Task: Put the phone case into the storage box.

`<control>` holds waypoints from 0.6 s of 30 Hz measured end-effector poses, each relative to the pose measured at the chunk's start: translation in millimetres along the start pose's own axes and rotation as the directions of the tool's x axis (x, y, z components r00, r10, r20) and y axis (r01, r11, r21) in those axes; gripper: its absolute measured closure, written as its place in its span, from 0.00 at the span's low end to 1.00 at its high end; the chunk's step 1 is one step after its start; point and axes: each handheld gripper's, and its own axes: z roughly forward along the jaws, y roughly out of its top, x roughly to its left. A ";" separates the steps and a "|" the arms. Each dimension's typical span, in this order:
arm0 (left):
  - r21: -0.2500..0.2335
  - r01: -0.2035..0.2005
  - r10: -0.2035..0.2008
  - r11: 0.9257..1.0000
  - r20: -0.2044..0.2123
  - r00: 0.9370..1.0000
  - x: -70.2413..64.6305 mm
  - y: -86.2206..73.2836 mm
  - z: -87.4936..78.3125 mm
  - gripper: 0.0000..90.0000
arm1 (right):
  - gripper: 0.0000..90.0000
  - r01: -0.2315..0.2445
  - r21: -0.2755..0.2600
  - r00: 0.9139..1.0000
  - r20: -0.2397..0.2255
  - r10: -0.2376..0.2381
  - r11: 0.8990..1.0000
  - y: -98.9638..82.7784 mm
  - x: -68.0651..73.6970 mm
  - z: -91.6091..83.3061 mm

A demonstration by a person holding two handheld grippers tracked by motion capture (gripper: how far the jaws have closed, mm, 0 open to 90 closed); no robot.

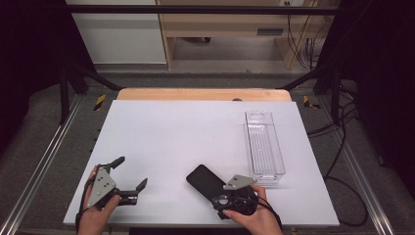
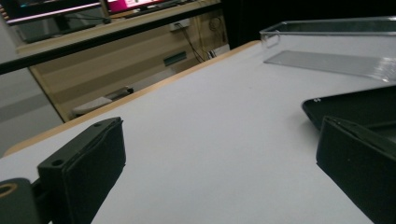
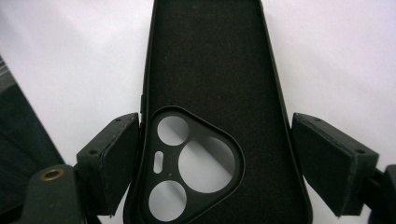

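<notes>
A wide white rectangular tabletop [image 1: 186, 142] lies under the high view. Toward its right edge sits a long clear plastic bin [image 1: 264, 147], narrow and open-topped. Near the front edge, just left of the bin's near end, a black soft phone case [image 1: 205, 180] lies flat with its inside facing up. The right gripper [image 3: 215, 163] straddles the case's camera-cutout end; one pad seems to touch the case's side, the other stands slightly off, though the close view makes contact hard to judge. The left gripper [image 1: 131, 174], well left of the case, holds its jaws spread over bare table.
</notes>
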 end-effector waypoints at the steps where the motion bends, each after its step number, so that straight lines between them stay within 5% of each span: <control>1: 0.014 -0.058 0.058 0.998 0.016 0.998 -11.5 4.5 7.9 0.02 | 0.20 0.010 0.008 1.000 -0.006 -0.010 1.000 3.6 0.6 0.6; 4: 0.026 -0.122 0.121 0.992 0.034 0.992 -25.0 10.1 16.8 0.02 | 0.20 0.023 0.019 1.000 -0.018 -0.022 1.000 13.1 0.3 2.0; 7: 0.026 -0.238 0.235 0.971 0.098 0.967 -46.0 23.2 37.1 0.03 | 0.20 0.048 0.039 0.999 -0.020 -0.047 0.998 40.4 -4.8 -2.7; 13: 0.019 -0.301 0.298 0.953 0.101 0.949 -50.6 38.1 69.6 0.06 | 0.20 0.041 0.055 0.999 -0.003 -0.041 0.998 74.3 -21.8 -10.8; 15: 0.025 -0.352 0.349 0.936 0.091 0.933 -60.0 38.9 79.6 0.07 | 0.20 0.036 0.071 0.999 -0.012 -0.035 0.997 88.8 -28.6 -12.8; 16: 0.025 -0.352 0.349 0.936 0.091 0.933 -60.0 38.9 79.6 0.07 | 0.20 0.044 0.078 0.999 -0.016 -0.043 0.996 92.7 -29.7 -13.1; 17: 0.028 -0.375 0.371 0.927 0.084 0.925 -63.5 38.6 79.4 0.08 | 0.20 0.050 0.087 0.999 -0.020 -0.049 0.995 96.2 -29.9 -13.7; 18: 0.034 -0.412 0.408 0.911 0.079 0.909 -66.8 38.4 78.3 0.09 | 0.20 0.055 0.096 0.998 -0.028 -0.053 0.994 99.7 -29.1 -13.9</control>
